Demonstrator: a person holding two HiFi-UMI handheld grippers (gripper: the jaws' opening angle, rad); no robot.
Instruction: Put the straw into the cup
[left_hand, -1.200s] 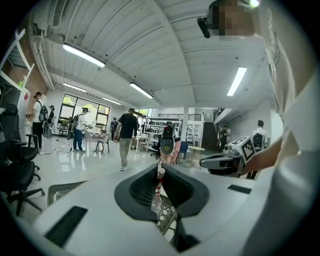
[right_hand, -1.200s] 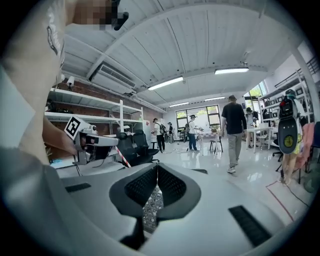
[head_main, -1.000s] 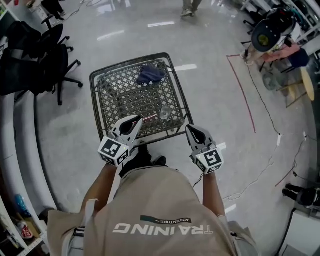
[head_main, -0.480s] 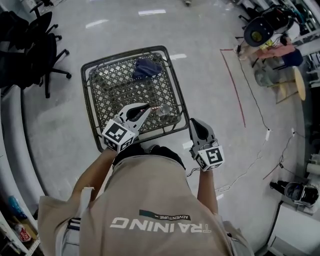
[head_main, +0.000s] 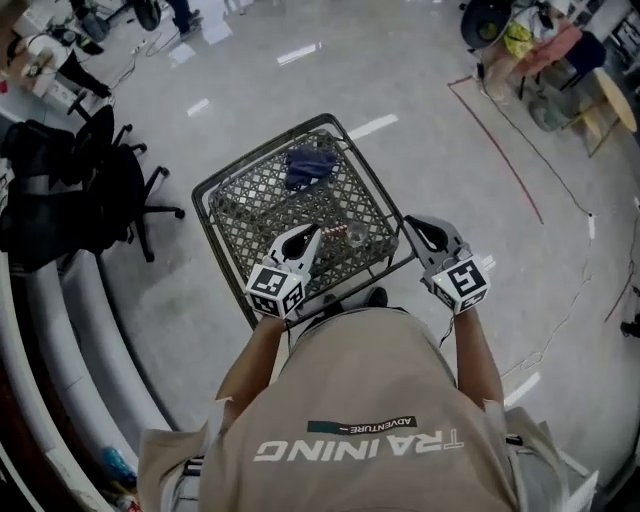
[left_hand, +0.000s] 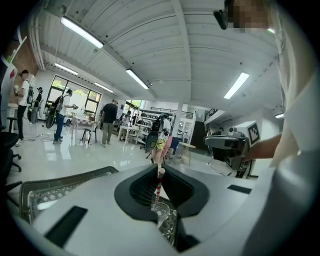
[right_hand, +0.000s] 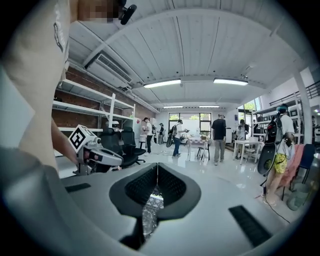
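Observation:
A red-and-white striped straw (head_main: 333, 237) is pinched in my left gripper (head_main: 313, 232), which is shut on it over the near edge of the mesh table (head_main: 232, 180). The straw's free end points toward a small clear cup (head_main: 357, 235) that stands upright on the mesh just to the right. In the left gripper view the straw (left_hand: 158, 186) runs up between the jaws, with the cup (left_hand: 163, 214) below it. My right gripper (head_main: 413, 223) hovers off the table's near right corner. Its jaws are shut with nothing between them, as the right gripper (right_hand: 157, 169) view confirms.
A crumpled blue cloth (head_main: 308, 165) lies at the far side of the mesh table. Black office chairs (head_main: 95, 190) stand to the left on the glossy floor. Red tape (head_main: 500, 140) marks the floor to the right. People stand farther off in the room.
The head view has swung, so the table sits more central. My left gripper still holds the straw, now closer to the cup. The right gripper has risen beside the table's right corner.

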